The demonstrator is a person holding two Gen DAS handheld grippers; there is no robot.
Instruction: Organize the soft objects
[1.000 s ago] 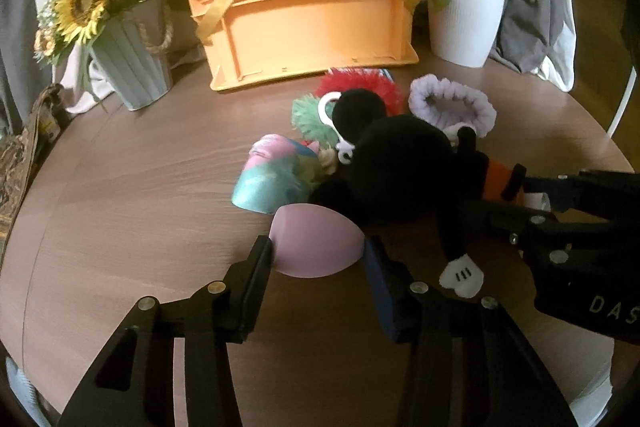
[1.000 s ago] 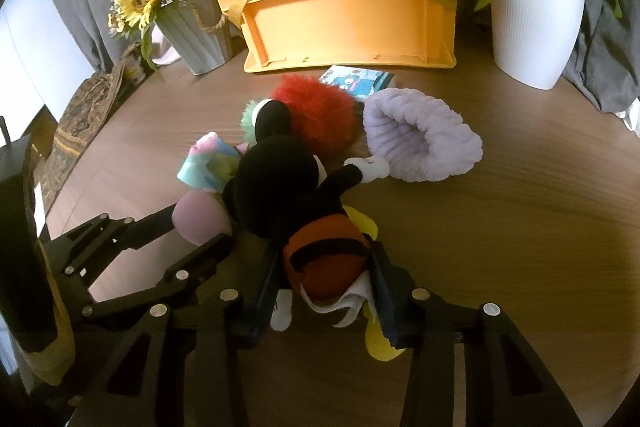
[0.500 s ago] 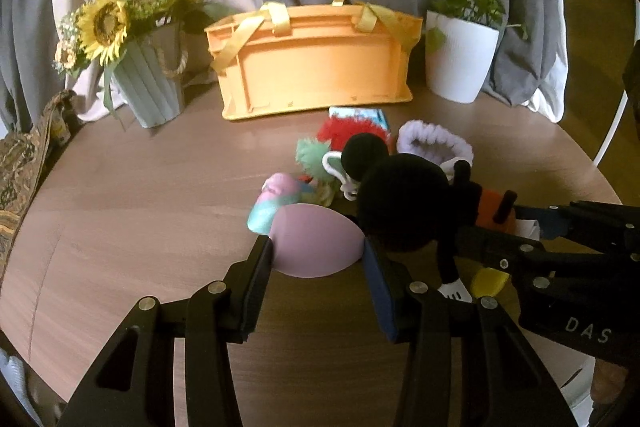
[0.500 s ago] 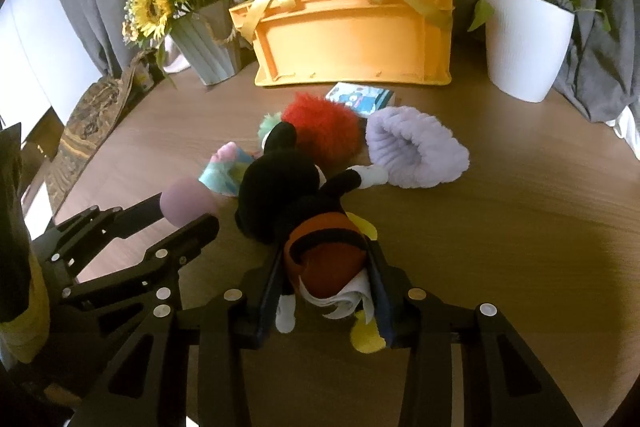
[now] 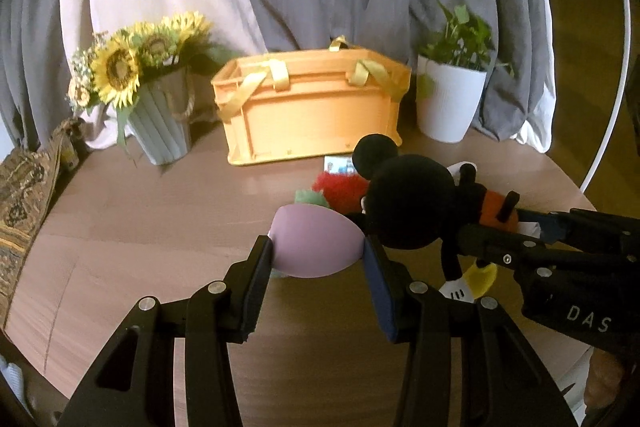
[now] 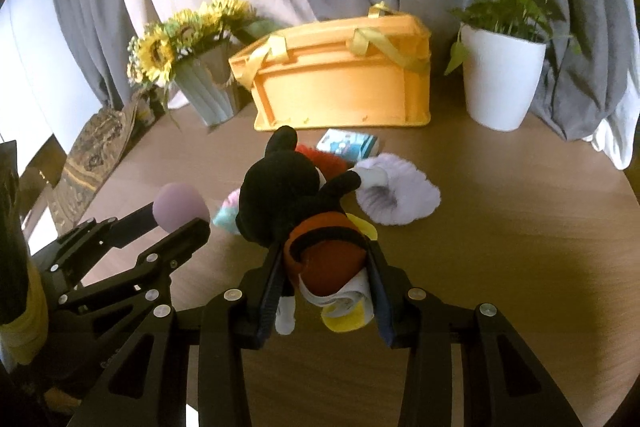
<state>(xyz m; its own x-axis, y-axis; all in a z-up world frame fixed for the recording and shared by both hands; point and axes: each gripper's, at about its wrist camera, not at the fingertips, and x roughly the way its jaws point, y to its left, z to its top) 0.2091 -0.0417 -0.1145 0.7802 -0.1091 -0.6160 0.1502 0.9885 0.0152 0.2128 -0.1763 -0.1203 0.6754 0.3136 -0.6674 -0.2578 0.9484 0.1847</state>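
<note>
Left tongs (image 5: 318, 253) clamp a pink egg-shaped soft toy (image 5: 316, 241); right tongs (image 6: 326, 269) clamp a black mouse plush (image 6: 292, 195) by its red shorts, both held above the surface (image 6: 500, 247). In front of the orange basket (image 6: 344, 83) lie a red pompom (image 5: 340, 187) and lilac slipper (image 6: 400, 195).

Before the orange plastic crate (image 6: 344, 87) with yellow ribbon handles lie a red fluffy pompom (image 5: 340, 187), a lilac ribbed knit band (image 6: 400, 199) and a pastel pink-and-teal soft toy (image 6: 228, 211). The black plush mouse (image 6: 288, 195) wears orange-red shorts; the soft oval pad (image 5: 316, 243) is pale pink. The brown wood-grain counter (image 6: 500, 247) carries them.
</note>
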